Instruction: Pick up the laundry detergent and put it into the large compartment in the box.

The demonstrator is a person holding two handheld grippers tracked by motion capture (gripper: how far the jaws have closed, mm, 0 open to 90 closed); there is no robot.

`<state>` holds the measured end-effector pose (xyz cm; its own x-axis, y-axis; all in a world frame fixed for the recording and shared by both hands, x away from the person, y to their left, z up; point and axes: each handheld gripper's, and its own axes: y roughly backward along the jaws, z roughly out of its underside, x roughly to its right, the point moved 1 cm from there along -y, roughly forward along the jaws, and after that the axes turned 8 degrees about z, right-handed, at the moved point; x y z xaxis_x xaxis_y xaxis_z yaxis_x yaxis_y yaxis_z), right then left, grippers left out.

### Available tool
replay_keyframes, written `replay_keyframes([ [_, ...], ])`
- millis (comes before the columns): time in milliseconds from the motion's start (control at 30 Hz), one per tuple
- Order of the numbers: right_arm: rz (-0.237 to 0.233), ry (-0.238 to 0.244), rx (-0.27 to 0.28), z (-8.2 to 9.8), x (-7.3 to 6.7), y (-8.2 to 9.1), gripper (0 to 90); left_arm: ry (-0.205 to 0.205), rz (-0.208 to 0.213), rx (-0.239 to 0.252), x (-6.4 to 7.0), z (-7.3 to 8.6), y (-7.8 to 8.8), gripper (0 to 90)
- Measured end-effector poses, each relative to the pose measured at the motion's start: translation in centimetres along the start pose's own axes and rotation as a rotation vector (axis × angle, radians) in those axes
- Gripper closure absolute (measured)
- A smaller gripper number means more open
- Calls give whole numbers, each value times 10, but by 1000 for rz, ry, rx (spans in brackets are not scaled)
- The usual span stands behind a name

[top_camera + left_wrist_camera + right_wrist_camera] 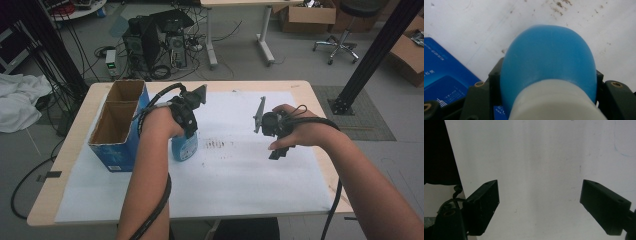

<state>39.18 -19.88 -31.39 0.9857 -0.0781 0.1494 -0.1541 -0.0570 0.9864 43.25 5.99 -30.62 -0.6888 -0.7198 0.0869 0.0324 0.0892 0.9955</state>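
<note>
The left gripper [186,131] is clamped around a blue bottle [184,146] with a white neck, which stands on the white sheet [240,175] just at 3 o'clock of the blue cardboard box [120,125]. Well apart at 3 o'clock of the bottle, the right gripper [276,150] hovers over the sheet, jaws spread wide with nothing between them

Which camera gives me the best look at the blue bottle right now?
The left gripper view: the blue bottle sits close up between the left gripper's black jaws, its white neck nearest the lens. The high view shows just its lower body and label beneath the left hand, beside the cardboard box. The right gripper view looks at white paper.
</note>
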Motion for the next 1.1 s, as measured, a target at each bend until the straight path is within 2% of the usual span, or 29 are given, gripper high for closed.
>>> replay_keyframes([
  [200,-3,-6,-1,-1,-1,0,158,-29,-4,-4,2,0,0,395],
  [333,-4,-5,-2,-2,-1,1,159,-14,54,7,0,2,3,394],
  [400,-2,-2,-3,-1,-1,1,159,-9,69,10,1,3,5,395],
  [567,-1,-6,-3,-1,-1,2,159,-6,56,4,2,5,12,395],
  [833,6,-8,4,0,-3,5,158,26,33,16,2,15,42,394],
  [967,7,-5,5,0,-4,7,159,47,43,26,0,21,62,395],
  [1100,11,-5,1,0,-3,8,159,90,31,53,-2,26,81,395],
])
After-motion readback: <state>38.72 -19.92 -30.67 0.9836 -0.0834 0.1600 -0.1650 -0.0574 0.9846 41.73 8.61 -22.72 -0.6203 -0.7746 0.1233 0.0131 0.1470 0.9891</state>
